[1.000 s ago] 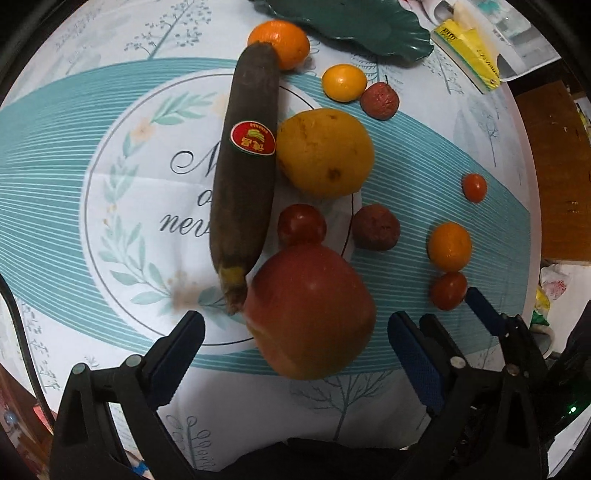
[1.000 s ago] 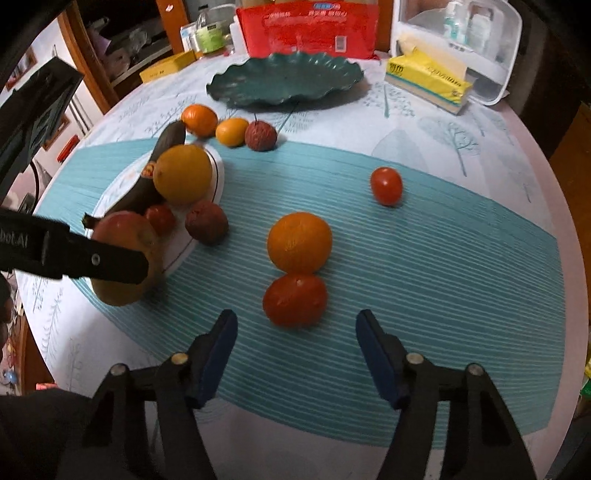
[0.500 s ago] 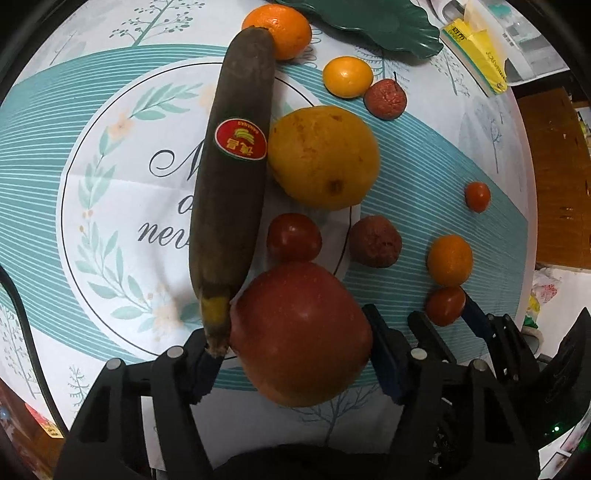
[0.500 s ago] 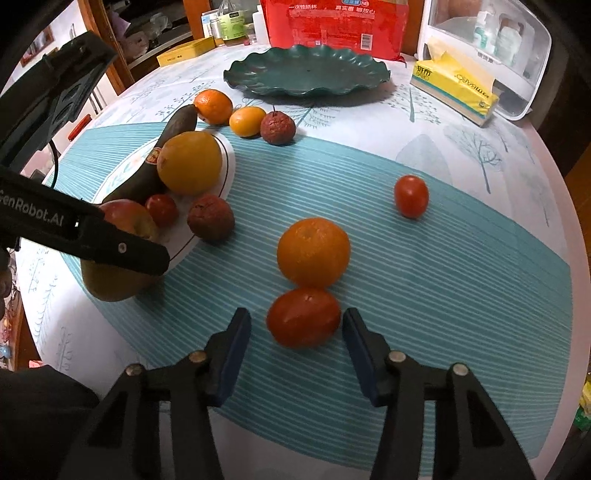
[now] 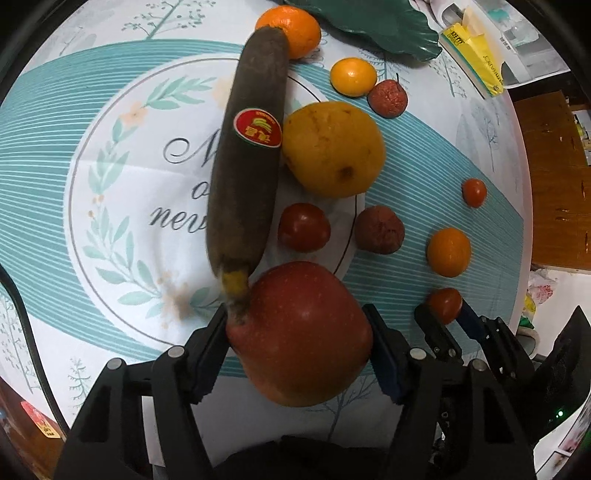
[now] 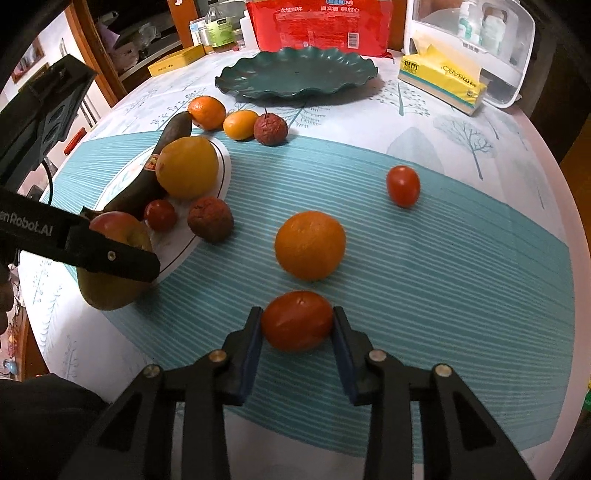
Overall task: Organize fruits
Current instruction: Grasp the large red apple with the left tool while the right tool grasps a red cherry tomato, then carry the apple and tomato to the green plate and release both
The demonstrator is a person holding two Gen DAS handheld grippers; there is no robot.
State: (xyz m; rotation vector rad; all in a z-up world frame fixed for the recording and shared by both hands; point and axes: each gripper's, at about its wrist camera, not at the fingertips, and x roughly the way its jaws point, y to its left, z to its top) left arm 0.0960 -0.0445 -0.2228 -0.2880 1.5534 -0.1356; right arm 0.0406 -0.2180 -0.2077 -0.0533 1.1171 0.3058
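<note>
A big red apple (image 5: 299, 332) sits at the near edge of the printed circle, its top touching the stem of a dark overripe banana (image 5: 247, 158). My left gripper (image 5: 295, 317) is shut on the apple, a pad on each side. In the right wrist view a red tomato (image 6: 297, 319) lies on the teal stripes between my right gripper's (image 6: 297, 314) jaws, which are closing and touch it on both sides. An orange (image 6: 310, 245) sits just beyond it. The green scalloped plate (image 6: 295, 74) stands bare at the back.
On the cloth lie a yellow pear-like fruit (image 5: 332, 147), two small tomatoes (image 5: 303, 227) (image 6: 402, 184), two wrinkled dark red fruits (image 5: 378, 229) (image 6: 270, 129), a mandarin (image 6: 207, 110) and a small yellow citrus (image 6: 240, 124). A tissue pack (image 6: 439, 79) and a red bag (image 6: 317, 22) stand behind.
The left jaws closed onto the apple. The right jaws narrowed from wide apart until they touched the tomato on both sides.
</note>
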